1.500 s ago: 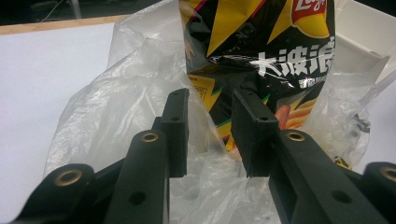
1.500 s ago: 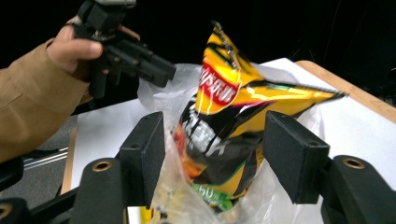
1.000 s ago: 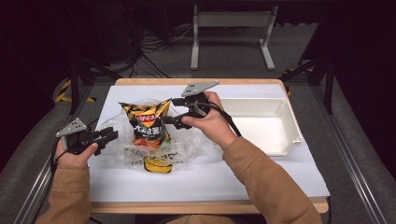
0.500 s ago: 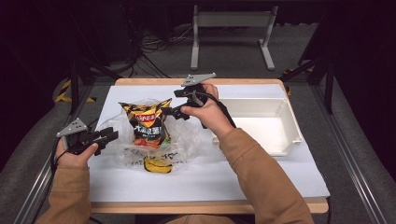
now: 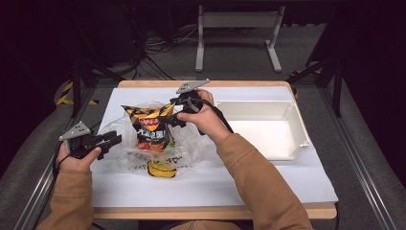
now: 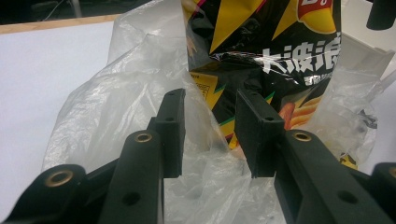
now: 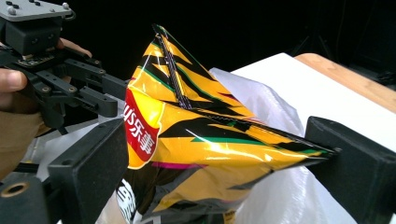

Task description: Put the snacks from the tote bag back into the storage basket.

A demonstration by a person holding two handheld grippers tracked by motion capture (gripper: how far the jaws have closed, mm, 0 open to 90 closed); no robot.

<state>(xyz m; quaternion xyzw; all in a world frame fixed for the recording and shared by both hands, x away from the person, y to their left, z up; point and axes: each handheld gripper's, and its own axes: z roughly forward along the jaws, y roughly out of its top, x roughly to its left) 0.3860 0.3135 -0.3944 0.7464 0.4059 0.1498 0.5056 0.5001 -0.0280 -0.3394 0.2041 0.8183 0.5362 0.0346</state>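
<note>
Chip bag (image 5: 149, 128) upright inside clear plastic bag (image 5: 125, 152) at bench (image 5: 287, 182) centre. Right tool (image 7: 224, 163) open, jaws straddling bag top, not yet clamped. Left tool (image 6: 208, 135) open at plastic edge. Step: extracting chips. Next, probably: clamp top, pin plastic, lift toward white bin (image 5: 299, 129).
</note>
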